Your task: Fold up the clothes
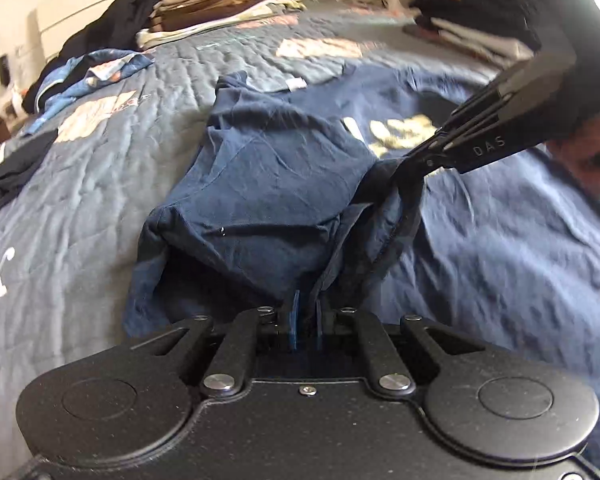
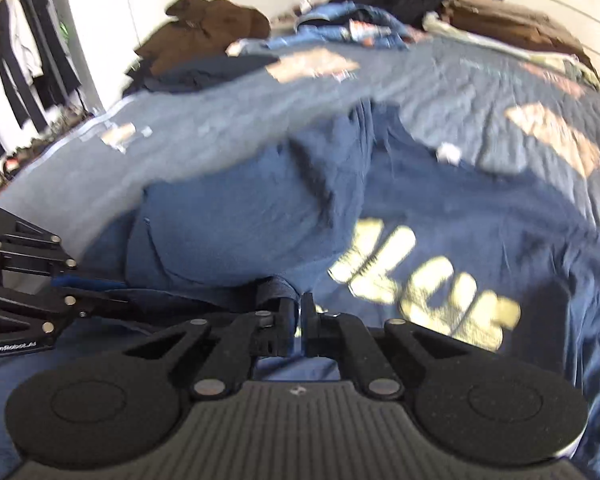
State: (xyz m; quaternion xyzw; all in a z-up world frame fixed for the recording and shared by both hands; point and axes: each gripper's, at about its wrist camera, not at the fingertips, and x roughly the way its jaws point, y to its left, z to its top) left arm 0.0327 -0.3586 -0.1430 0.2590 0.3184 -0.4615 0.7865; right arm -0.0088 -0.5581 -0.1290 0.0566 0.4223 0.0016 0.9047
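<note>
A navy T-shirt [image 1: 268, 168] with pale yellow lettering [image 2: 424, 276] lies spread on a grey-blue quilted bed. Its left side is lifted and doubled over toward the middle. My left gripper [image 1: 306, 312] is shut on the shirt's edge, cloth bunching up between its fingers. My right gripper [image 2: 300, 312] is shut on a dark hem of the same shirt. In the left wrist view the right gripper [image 1: 416, 160] comes in from the upper right and pinches the fabric just above my left one. The left gripper [image 2: 100, 288] shows at the left edge of the right wrist view.
Folded brown and light clothes [image 1: 220, 4] are stacked at the bed's far side, with dark garments [image 1: 124, 24] and a blue patterned piece [image 1: 100, 68] beside them. Another folded pile [image 1: 472, 32] sits far right. A clothes rack [image 2: 20, 48] stands by the wall.
</note>
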